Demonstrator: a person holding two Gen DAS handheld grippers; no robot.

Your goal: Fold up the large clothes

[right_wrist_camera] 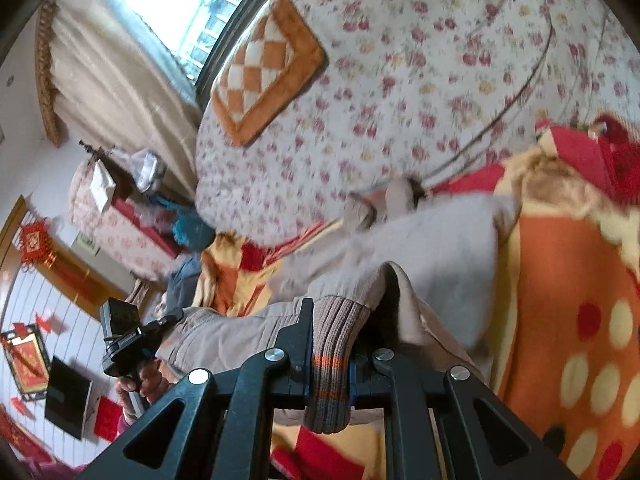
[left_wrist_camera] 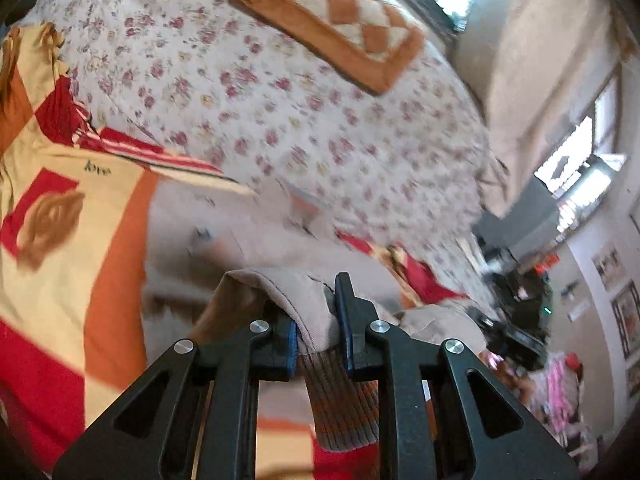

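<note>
My two wrist cameras look down along their fingers, close over the bed; both share the floral quilt (left_wrist_camera: 280,120) and checkered cushion (right_wrist_camera: 264,64) beyond.

Floral quilt (left_wrist_camera: 280,120); checkered cushion (left_wrist_camera: 332,20)

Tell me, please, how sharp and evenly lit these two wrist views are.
Left wrist view: floral quilt motion-blurred, left gripper sharp, windows blown out. Right wrist view: quilt softly smeared, right gripper and ribbed cuff crisp, window glaring; both show fisheye bending.
</note>
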